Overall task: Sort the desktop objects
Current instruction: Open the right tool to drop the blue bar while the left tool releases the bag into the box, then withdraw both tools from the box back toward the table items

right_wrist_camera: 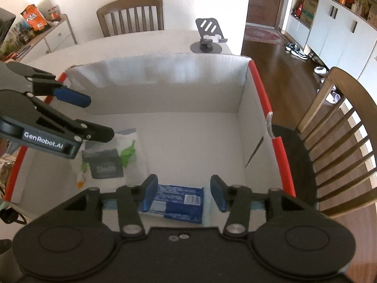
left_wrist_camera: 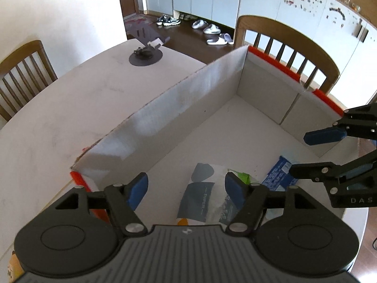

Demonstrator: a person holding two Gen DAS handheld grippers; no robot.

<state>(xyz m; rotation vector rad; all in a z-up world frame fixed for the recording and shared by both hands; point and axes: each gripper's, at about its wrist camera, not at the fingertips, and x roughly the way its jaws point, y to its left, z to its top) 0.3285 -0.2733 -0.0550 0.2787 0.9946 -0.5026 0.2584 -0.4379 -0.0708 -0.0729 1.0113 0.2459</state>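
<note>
While both grippers hung parted and empty inside the white box [right_wrist_camera: 242,99], the blue packet [right_wrist_camera: 179,200] lay crosswise under the right gripper [right_wrist_camera: 183,194], the tissue pack [left_wrist_camera: 202,195] lengthwise below the left gripper [left_wrist_camera: 186,188].

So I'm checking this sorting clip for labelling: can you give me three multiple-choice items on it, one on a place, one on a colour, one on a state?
1. Where does the blue packet lie?
A. on the floor of the cardboard box
B. on the table beside the phone stand
C. on a chair seat

2. What colour are the strips along the box's rim?
A. green
B. red
C. yellow

3. How does the right gripper stand?
A. shut on the blue packet
B. shut on nothing
C. open, above the blue packet

Key: 1 A, it rests inside the box walls near the white and grey pouch. 2 B, the rim strip is red. 3 C, the jaws stand apart with no pad pressing the wrapper.
</note>
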